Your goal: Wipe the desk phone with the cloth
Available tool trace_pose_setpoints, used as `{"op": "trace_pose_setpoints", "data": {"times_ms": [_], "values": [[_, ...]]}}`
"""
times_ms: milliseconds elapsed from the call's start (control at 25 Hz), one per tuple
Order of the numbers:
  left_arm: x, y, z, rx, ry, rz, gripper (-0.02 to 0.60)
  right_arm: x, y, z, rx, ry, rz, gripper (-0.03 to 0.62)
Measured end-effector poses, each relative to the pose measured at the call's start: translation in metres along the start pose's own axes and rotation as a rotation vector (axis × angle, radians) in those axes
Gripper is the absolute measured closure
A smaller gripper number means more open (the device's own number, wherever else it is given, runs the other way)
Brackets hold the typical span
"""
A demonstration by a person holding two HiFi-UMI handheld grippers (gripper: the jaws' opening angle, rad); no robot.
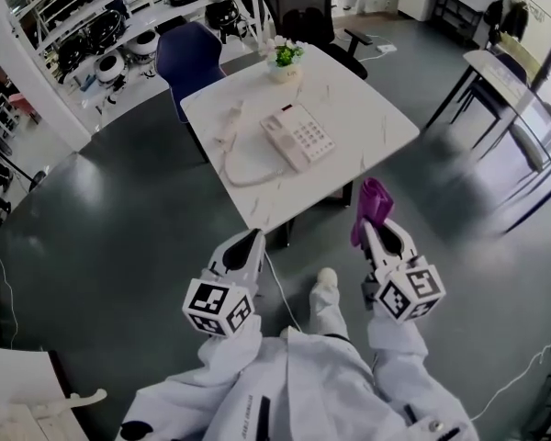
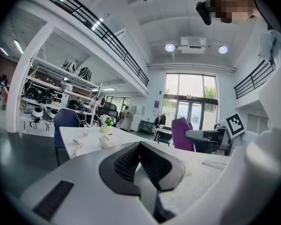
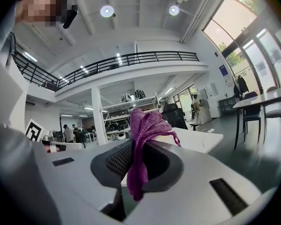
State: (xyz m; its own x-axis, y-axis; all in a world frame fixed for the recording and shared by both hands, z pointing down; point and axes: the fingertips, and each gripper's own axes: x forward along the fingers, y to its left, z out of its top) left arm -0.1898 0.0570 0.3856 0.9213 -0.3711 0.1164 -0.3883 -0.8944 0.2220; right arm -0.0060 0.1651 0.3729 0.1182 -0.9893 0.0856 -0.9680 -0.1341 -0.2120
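Right gripper (image 1: 372,231) was closed on the purple cloth (image 1: 372,205). In its own view the cloth (image 3: 147,125) was pinched between the pads, with a bunch standing above the jaws and a tail hanging below. Left gripper (image 1: 253,239) had its jaws together on nothing; its own view showed the pads meeting with no gap. Both were held low in front of me over bare floor, short of the table (image 1: 367,108).

Progress, my judgement: the cloth was in hand but the wiping had not begun. The phone (image 1: 297,136) lay untouched near the middle of the table, keypad up, well apart from the cloth. The approach and the whole wipe were left to do.

Room to move: the near table corner pointed at me, between the two grippers. A white cord (image 1: 243,177) looped from the phone's left side toward that near edge, and a small white object (image 1: 228,127) lay left of the phone (handset or not, I could not tell). The right half of the table was bare, so I judged the right side the cleaner way in. At the far edge stood a small plant (image 1: 285,58), with a blue chair (image 1: 188,53) and a black chair (image 1: 298,7) behind it.
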Motion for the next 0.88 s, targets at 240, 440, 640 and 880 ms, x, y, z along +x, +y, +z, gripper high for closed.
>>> {"op": "trace_pose_setpoints", "data": {"times_ms": [240, 440, 640, 880], "values": [[0.051, 0.014, 0.009, -0.009, 0.004, 0.043, 0.583, 0.052, -0.036, 0.01, 0.008, 0.014, 0.058, 0.557], [0.102, 0.022, 0.018, -0.018, 0.003, 0.066, 0.583, 0.099, -0.072, 0.029, 0.004, 0.015, 0.105, 0.557], [0.138, 0.03, 0.023, -0.037, 0.004, 0.098, 0.583, 0.134, -0.096, 0.034, 0.01, 0.037, 0.15, 0.557], [0.169, 0.037, 0.029, -0.055, -0.009, 0.153, 0.584, 0.163, -0.124, 0.038, 0.019, 0.058, 0.194, 0.556]]}}
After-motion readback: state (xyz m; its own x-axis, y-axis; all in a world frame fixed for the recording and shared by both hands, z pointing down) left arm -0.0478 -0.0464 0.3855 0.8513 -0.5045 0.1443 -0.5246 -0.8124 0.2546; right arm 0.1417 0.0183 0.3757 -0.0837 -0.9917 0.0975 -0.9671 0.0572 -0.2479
